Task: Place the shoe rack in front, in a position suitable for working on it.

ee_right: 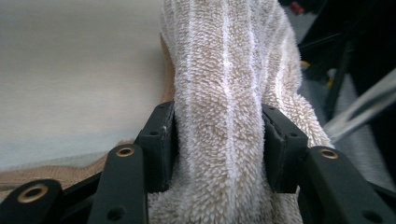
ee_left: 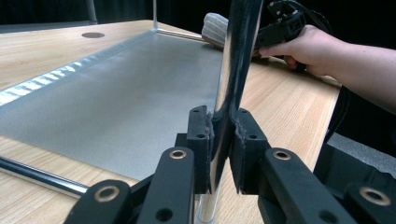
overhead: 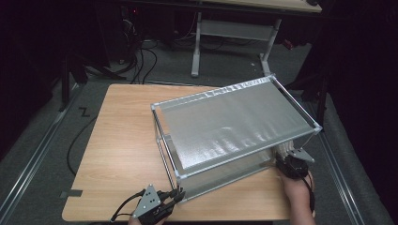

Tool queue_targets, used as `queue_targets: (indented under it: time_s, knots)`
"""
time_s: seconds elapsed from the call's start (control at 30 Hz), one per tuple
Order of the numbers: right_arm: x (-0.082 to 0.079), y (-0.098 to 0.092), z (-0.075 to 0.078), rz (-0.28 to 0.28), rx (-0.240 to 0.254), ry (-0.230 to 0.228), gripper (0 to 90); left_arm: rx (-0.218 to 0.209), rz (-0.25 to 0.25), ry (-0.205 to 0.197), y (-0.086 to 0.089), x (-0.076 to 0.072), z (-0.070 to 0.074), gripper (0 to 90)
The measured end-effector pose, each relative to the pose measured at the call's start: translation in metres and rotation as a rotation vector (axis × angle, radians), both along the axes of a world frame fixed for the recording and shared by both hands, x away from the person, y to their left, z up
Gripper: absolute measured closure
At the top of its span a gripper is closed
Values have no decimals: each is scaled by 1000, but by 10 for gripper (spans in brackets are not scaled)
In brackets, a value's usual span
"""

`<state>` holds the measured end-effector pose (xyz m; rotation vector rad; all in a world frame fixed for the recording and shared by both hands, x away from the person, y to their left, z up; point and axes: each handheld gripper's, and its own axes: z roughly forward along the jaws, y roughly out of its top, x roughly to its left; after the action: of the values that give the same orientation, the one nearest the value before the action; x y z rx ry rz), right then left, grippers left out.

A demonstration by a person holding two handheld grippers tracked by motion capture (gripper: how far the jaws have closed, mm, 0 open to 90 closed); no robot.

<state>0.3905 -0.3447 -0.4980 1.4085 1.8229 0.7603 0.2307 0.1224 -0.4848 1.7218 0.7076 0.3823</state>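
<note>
High view first: a metal shelf rack (overhead: 234,129) with a frosted top panel stands on the wooden table (overhead: 122,140), set at an angle, its long side running from near left to far right. At the near left corner the left gripper (overhead: 177,196) lies low over the table edge, pointing right toward the rack's corner post (overhead: 179,185), its grey three-cornered plate facing up and its cable curling off to the left. Left gripper view shows the jaws clamped on that shiny upright post (ee_left: 232,79), pads pressed against it from both sides just above the lower shelf panel (ee_left: 121,98). At the rack's near right end the person's right hand (overhead: 296,190) comes in from the bottom edge, forearm angled up and slightly left, with the right gripper (overhead: 284,157) pointing into the space under the top panel. Right gripper view has a thick fold of beige towel with white stripes (ee_right: 224,116) standing between the two jaws, both pads pressing into the pile; the pale shelf surface (ee_right: 74,70) lies beyond it on the left. Left gripper view also catches the towel (ee_left: 215,29) resting on the far end of the lower shelf, just in front of that hand (ee_left: 308,49).
</note>
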Motion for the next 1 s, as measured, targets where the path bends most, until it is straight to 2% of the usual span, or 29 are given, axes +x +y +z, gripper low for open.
queue_targets:
  time_s: [0.2, 0.43, 0.57, 0.8, 0.83, 0.87, 1.0]
  knots:
    - [-2, 7, 0, 58, 49, 19, 512, -2, -1, 2, 0, 0, 0, 790]
    - [-8, 32, -1, 148, 45, 38, 511, 0, 1, -5, 0, 1, 0, 791]
    - [-13, 57, -2, 219, 19, 42, 511, -3, 6, -1, 0, 2, -1, 791]
    - [-24, 100, -2, 361, 24, 68, 510, -8, 10, 1, 0, 4, -1, 790]
    - [-25, 105, -2, 368, 17, 70, 510, -8, 10, 1, 0, 4, -1, 790]
    - [-27, 112, -3, 398, 1, 58, 510, -9, 10, 1, 0, 5, -1, 790]
    - [-34, 135, -2, 479, 14, 77, 510, -10, 11, 1, 0, 5, -1, 790]
